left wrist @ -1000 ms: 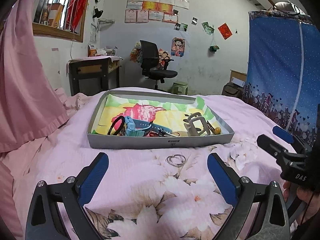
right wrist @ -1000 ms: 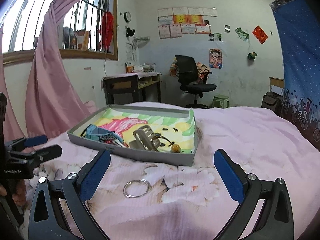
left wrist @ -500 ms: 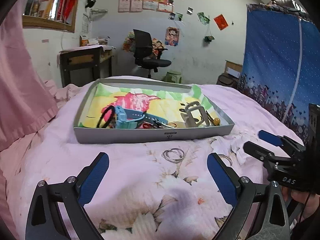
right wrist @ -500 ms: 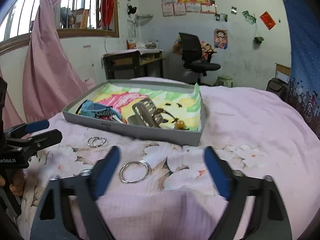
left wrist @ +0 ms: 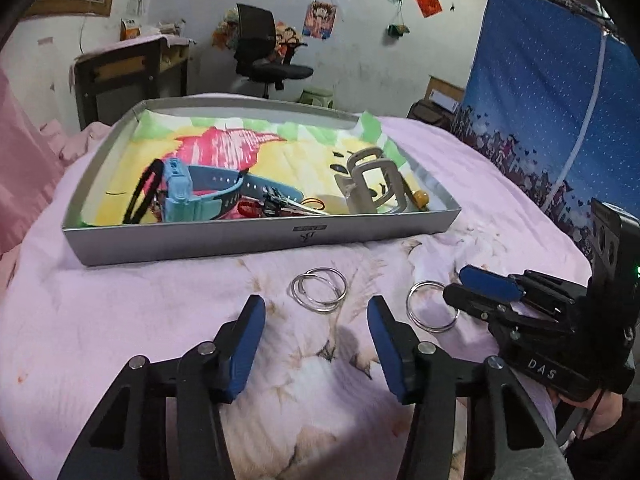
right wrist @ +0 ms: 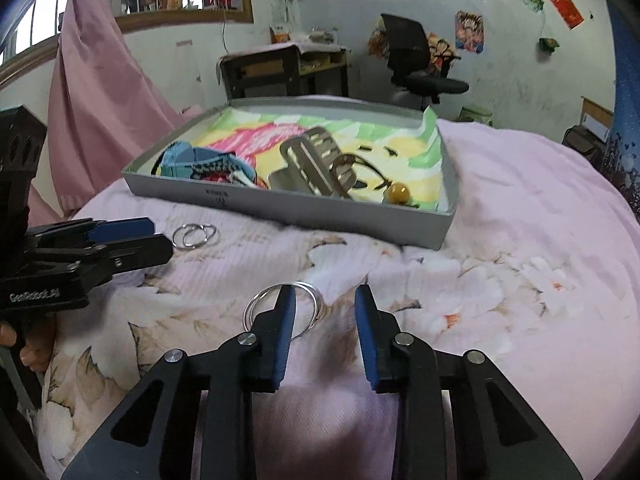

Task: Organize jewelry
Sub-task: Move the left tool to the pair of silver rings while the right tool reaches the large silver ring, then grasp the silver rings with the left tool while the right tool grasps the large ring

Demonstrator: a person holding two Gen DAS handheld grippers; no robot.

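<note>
Two linked silver rings (left wrist: pixel 319 290) lie on the pink floral bedspread, in front of a grey tray (left wrist: pixel 260 236). My left gripper (left wrist: pixel 315 304) hovers over them with its jaws closing; the rings sit at the fingertips, untouched by the pads. A larger silver ring (right wrist: pixel 284 308) lies to the right. My right gripper (right wrist: pixel 324 296) is over it with its jaws closing, and the ring's right arc is between the fingers, not pinched. The left wrist view shows that ring (left wrist: pixel 432 306) by the right gripper (left wrist: pixel 454 282). The right wrist view shows the small rings (right wrist: pixel 195 235) beside the left gripper (right wrist: pixel 160 236).
The tray (right wrist: pixel 320 210) has a colourful liner and holds a blue watch (left wrist: pixel 192 192), a black hair band (left wrist: pixel 140 196), a beige hair claw (left wrist: pixel 372 184) and an amber bead (right wrist: pixel 398 192). A pink curtain (right wrist: pixel 92 120), a desk and an office chair stand beyond the bed.
Both grippers have tipped downward and moved in over the rings. Their jaws have narrowed from wide open, the right more than the left.
</note>
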